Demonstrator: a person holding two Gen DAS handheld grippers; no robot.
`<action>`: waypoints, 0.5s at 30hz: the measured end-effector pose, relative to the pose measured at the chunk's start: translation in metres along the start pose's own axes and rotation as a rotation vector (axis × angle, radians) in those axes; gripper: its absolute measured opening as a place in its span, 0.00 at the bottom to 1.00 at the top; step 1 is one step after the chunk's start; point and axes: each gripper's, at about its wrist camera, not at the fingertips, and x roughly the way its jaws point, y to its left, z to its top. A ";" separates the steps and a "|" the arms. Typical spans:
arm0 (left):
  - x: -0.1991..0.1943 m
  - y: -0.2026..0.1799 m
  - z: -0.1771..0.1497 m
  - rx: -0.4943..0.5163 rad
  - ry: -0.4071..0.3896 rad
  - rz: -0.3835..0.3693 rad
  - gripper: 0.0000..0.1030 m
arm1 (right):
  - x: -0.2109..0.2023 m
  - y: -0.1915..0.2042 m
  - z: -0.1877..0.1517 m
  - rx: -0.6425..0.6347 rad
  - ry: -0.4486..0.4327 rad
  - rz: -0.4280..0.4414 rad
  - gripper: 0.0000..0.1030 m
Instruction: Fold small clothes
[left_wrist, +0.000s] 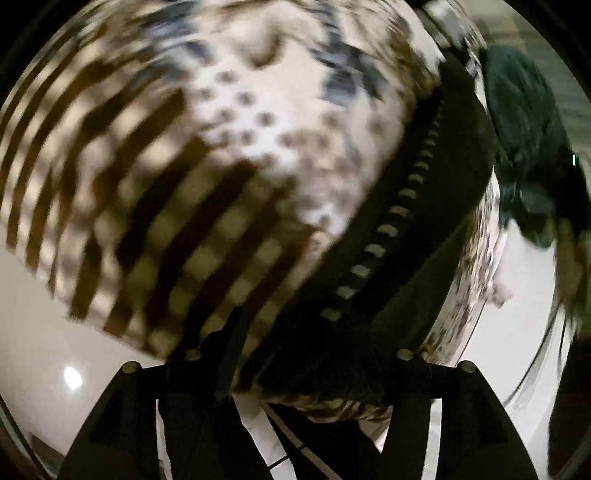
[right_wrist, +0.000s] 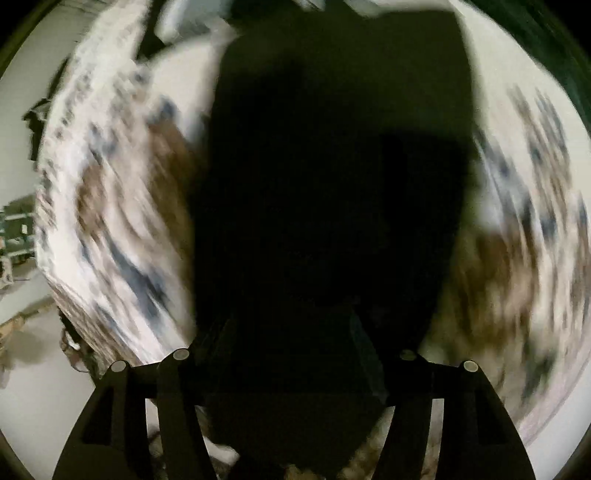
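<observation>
A white, glossy bench (left_wrist: 40, 332) carries the things; a lamp glints off its bare lower left part in the left wrist view. A patterned garment (left_wrist: 184, 166) in white, brown stripes and dots spreads over it, blurred. Near the right edge lies a dark green cloth (left_wrist: 524, 122). Whether either cloth touches the surface cannot be told.

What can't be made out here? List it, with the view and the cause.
- Left wrist: the patterned garment is motion-blurred; its type and fold state are unreadable.
- Left wrist: the left tool tips are buried in cloth, grip unclear.
- Right wrist: a dark cloth fills the centre, hiding the right tool tips.
</observation>
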 end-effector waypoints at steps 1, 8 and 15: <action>0.005 -0.003 0.002 0.024 0.005 0.016 0.53 | 0.013 -0.020 -0.033 0.050 0.028 -0.002 0.63; 0.046 -0.041 -0.007 0.241 0.069 0.173 0.27 | 0.109 -0.087 -0.191 0.290 0.260 0.042 0.62; 0.043 -0.011 -0.001 0.193 0.120 0.210 0.07 | 0.126 -0.101 -0.248 0.370 0.207 0.031 0.07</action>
